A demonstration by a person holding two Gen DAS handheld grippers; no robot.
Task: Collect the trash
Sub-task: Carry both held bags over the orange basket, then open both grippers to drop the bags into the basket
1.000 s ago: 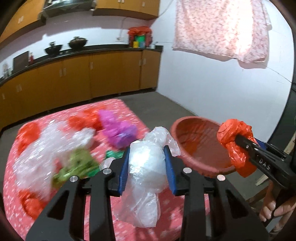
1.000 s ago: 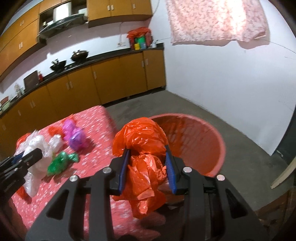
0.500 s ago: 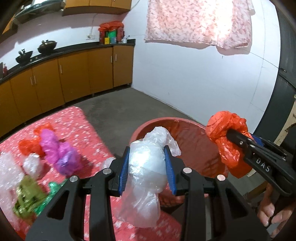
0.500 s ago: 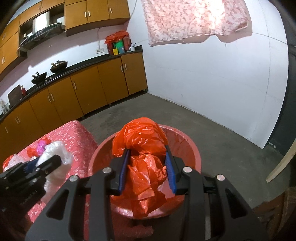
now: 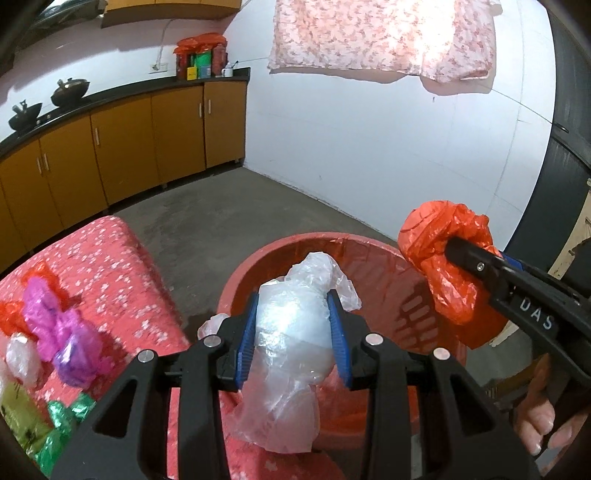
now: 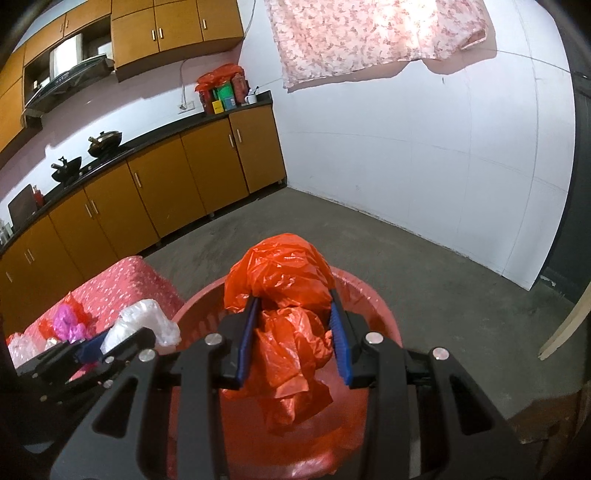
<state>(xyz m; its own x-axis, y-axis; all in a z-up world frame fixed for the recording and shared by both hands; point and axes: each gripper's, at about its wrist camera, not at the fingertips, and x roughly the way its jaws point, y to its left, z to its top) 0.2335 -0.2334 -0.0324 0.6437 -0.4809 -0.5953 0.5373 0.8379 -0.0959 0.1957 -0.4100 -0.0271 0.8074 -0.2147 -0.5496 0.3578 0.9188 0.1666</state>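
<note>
Left wrist: clear bag (image 5: pixel 291 332) pinched in left claw (image 5: pixel 293 325) (above red basket (image 5: pixel 417 280)).

Left gripper (image 5: pixel 293 336): black angular frame, blue ribbed pads (image 5: pixel 246 338), silver round screws at 9 and 3 o'clock of the pads. Right gripper (image 6: pixel 294 336): same build; white "DAS" lettering on its side. Bare fingers (image 5: pixel 543 424) at 4 o'clock.

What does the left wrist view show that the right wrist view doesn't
Only the left wrist view shows the green wrappers on the red cloth and the person's hand on the right claw. Only the right wrist view shows the upper cabinets and range hood. Both show the red basket, the clear bag in the left claw, and the orange bag.
</note>
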